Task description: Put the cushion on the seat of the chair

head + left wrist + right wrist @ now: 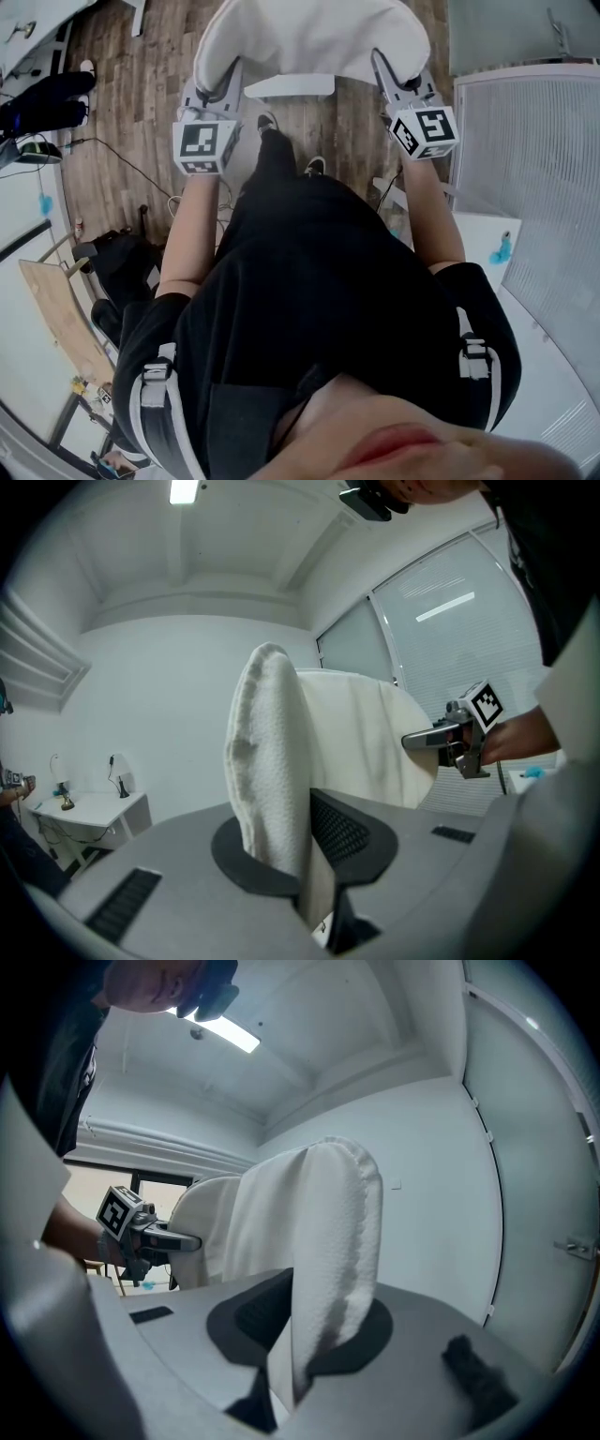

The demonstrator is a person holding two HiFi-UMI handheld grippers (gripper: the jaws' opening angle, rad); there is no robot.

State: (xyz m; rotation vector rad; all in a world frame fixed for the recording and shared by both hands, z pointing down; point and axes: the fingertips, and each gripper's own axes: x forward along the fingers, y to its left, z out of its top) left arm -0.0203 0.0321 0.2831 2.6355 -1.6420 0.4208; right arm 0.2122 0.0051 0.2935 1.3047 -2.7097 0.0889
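A white cushion (309, 33) hangs in front of me, held by its two side edges. My left gripper (228, 75) is shut on the left edge and my right gripper (384, 67) is shut on the right edge. In the left gripper view the cushion's edge (272, 752) stands upright between the dark pads (347, 832), with the right gripper (441, 738) across it. The right gripper view shows the other edge (328, 1241) pinched the same way and the left gripper (164, 1238) beyond. A white flat piece (286, 86) shows just under the cushion; I cannot tell whether it belongs to the chair.
The floor (141, 84) is dark wood, with cables (141, 173) trailing at the left. A white ribbed panel (525, 141) stands close at the right. A wooden board (61, 319) leans at the lower left. The person's shoes (267, 122) are right below the cushion.
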